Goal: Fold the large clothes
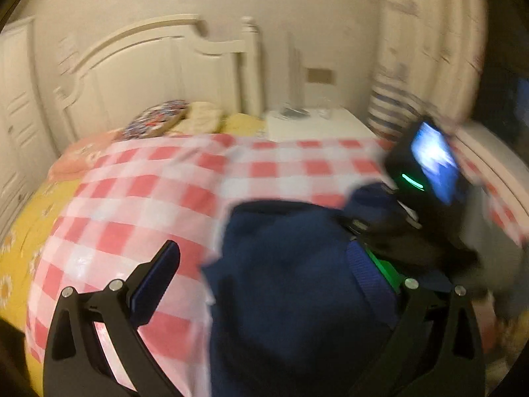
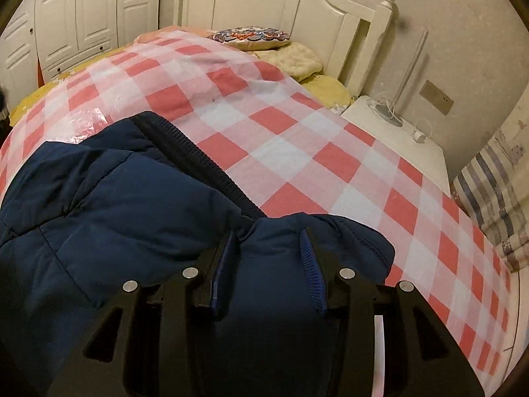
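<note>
A navy blue padded jacket lies on a red-and-white checked cloth spread over the bed. My right gripper is shut on a fold of the jacket near its ribbed edge. In the blurred left wrist view the jacket lies between the wide-apart fingers of my left gripper, which is open; its right finger is hidden behind the fabric. The right gripper's body with a lit screen shows beyond the jacket at right.
A white headboard and pillows are at the bed's far end. A white nightstand with a lamp stands at right. White wardrobe doors are at left. A striped fabric hangs at far right.
</note>
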Demonstrator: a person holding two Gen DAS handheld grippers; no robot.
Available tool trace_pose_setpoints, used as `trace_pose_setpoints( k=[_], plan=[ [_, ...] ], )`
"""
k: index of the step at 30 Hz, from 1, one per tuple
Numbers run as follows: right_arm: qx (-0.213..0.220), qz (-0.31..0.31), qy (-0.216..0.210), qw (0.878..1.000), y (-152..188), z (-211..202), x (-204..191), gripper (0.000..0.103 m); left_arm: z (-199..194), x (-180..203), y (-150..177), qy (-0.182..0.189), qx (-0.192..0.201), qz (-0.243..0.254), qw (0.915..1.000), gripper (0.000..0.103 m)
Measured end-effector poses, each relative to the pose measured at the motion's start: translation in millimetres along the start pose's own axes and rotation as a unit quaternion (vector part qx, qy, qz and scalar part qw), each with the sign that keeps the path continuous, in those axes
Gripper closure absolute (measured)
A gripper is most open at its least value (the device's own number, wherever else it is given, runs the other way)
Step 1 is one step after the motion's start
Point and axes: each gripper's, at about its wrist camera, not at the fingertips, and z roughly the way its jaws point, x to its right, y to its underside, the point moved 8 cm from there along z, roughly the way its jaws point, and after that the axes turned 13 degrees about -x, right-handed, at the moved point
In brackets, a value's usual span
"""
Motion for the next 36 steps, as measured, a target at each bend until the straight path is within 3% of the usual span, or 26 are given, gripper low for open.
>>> trace_pose_setpoints(
  k=[3,8,11,13,16,18,21,23,25,28,31,36],
  plan=[
    [-0.014,0.000,-0.013,1.000,-1,0,1,0.060,22,19,25,-0.067,-0.027,0.053,0.9960,0.002],
    [-0.029,0.003,-0.024,0.999,-1,-2,2,0.058,50,0,39,-0.044,-0.025,0.016,0.9986,0.002],
    [-0.045,0.001,-0.005,0.999,-3,-19,2,0.057,47,4,41,-0.071,-0.010,0.029,0.9970,0.002],
    [-0.019,0.006,-0.011,1.000,-1,-44,1,0.057,46,6,42,-0.077,-0.002,0.030,0.9966,0.002],
    [0.036,0.022,-0.047,0.998,16,-90,-1,0.054,49,0,44,-0.050,-0.004,0.015,0.9986,0.002],
    [0.040,0.022,-0.048,0.998,31,-98,-2,0.051,51,-4,45,-0.034,-0.005,0.003,0.9994,0.002],
    [-0.008,0.019,-0.052,0.998,53,-64,-7,0.050,51,-5,47,-0.033,-0.001,-0.004,0.9995,0.002],
    [-0.009,0.015,-0.067,0.998,58,-39,-15,0.049,51,-8,48,-0.045,-0.015,-0.008,0.9989,0.002],
    [-0.019,0.020,-0.073,0.997,56,-36,-14,0.049,39,-9,53,-0.047,-0.026,-0.011,0.9985,0.002],
    [-0.030,0.005,-0.060,0.998,56,-36,-16,0.049,4,-4,72,-0.039,-0.008,-0.003,0.9992,0.002],
    [-0.039,0.005,-0.057,0.998,55,-35,-18,0.049,2,2,95,-0.038,-0.011,0.012,0.9991,0.002],
    [-0.072,-0.020,-0.011,0.997,44,-48,-20,0.049,21,-2,107,0.028,-0.020,-0.020,0.9992,0.002]
  ],
)
